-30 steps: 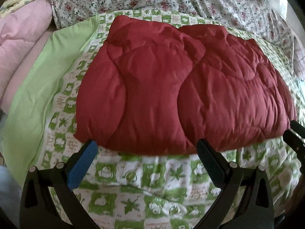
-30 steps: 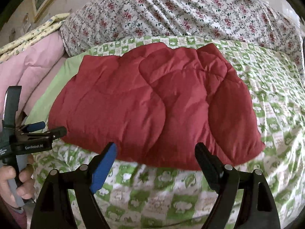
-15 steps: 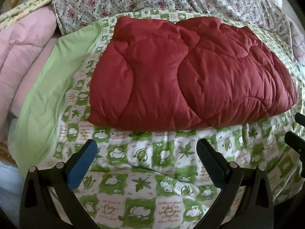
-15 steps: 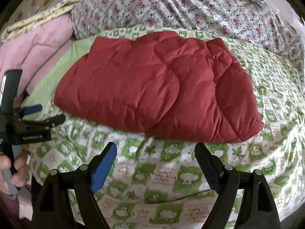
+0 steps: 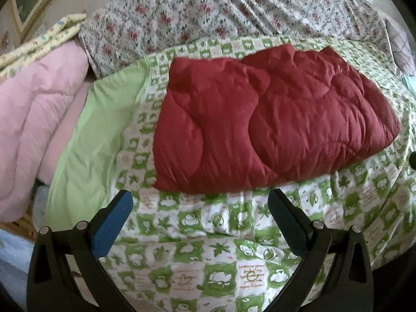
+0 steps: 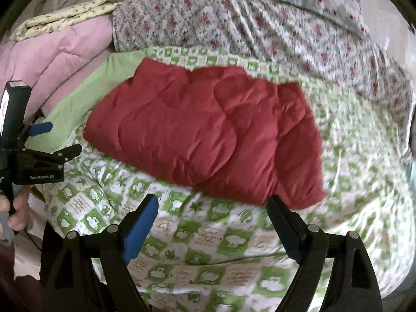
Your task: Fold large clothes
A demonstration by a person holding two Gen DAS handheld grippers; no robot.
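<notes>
Green-checked bedding [image 5: 223,223] bears the folded red quilted garment [image 5: 273,122]; both grippers' jaws gape wide, holding nothing.

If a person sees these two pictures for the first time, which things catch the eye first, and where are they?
First comes the dark red quilted garment, folded into a puffy bundle in the middle of the green-and-white patterned bedcover. Next are the two open tongs at the bottom edge, the left tongs and the right tongs, both apart from the bundle and holding nothing. A pink quilt is piled at the left.
</notes>
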